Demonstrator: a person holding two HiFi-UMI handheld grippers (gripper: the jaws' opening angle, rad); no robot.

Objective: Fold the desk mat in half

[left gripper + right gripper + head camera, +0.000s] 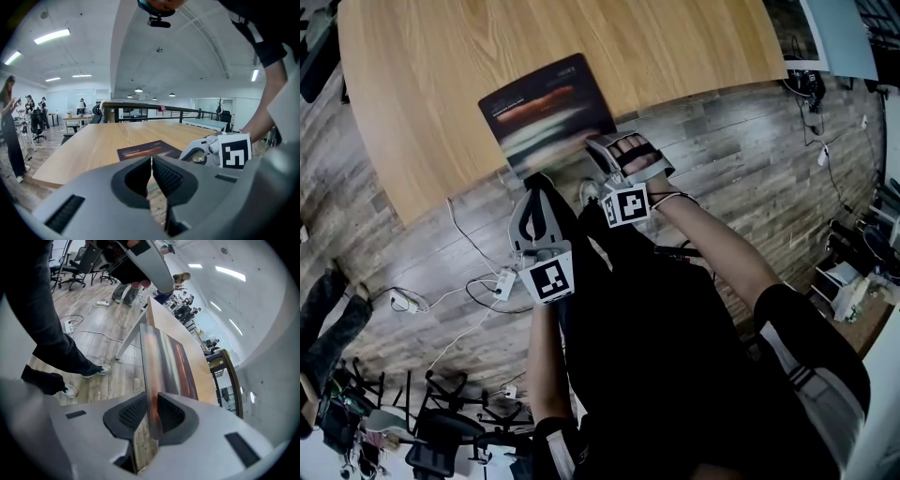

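Observation:
The dark desk mat [548, 108] with a reddish streak lies flat on the wooden table [441, 56], its near edge at the table's rim. My right gripper [619, 150] sits at the mat's near right edge. In the right gripper view the mat's edge [164, 362] runs between the pads of the right gripper [152, 416], which press on it. My left gripper [539, 192] hovers just off the table's near edge, left of the right one, jaws shut on nothing. The left gripper view looks past the left gripper [152, 161] toward the mat [145, 150] and the right gripper [206, 147].
A power strip [502, 281] and cables lie on the wood floor by the person's feet. Office chairs [441, 441] stand at the lower left. Several people [9, 122] stand far off in the room. A pale table [844, 37] is at the upper right.

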